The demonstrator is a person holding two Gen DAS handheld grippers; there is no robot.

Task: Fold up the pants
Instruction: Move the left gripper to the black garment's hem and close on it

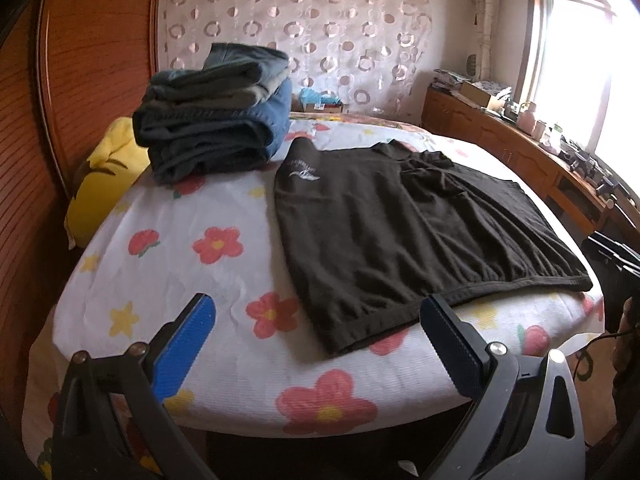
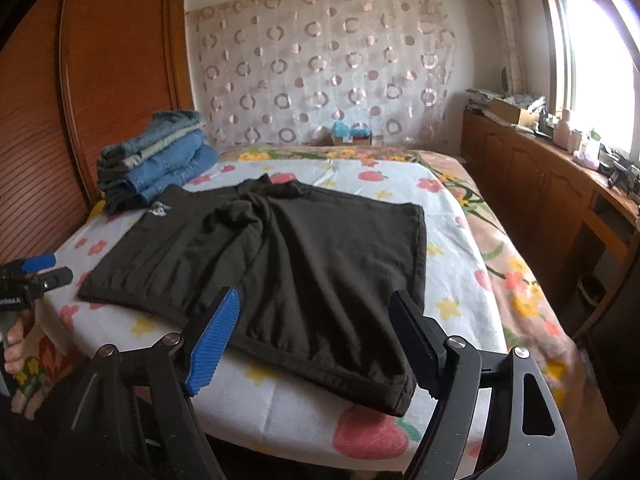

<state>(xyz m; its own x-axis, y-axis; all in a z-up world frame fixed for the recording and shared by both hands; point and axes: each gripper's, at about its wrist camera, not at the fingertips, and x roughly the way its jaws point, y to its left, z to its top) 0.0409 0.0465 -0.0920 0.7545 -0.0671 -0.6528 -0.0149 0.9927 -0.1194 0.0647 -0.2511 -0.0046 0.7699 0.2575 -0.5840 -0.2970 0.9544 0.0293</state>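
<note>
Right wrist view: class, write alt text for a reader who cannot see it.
A pair of dark brown fabric shorts lies flat on a white bedsheet printed with red and yellow flowers, with the open right gripper just above the near hem. A stack of folded blue denim jeans sits at the far left, and the left gripper shows at the left edge.

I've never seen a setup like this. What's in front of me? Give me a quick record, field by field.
Surface: bed with white flowered sheet
Item being folded: dark brown fabric pants, spread flat, not yet folded
Finished pile: stack of folded blue denim jeans, at the far left, beside the pants
Left gripper: open, holding nothing
Right gripper: open, above the pants' near edge
Beside the stack: yellow cushion
</note>
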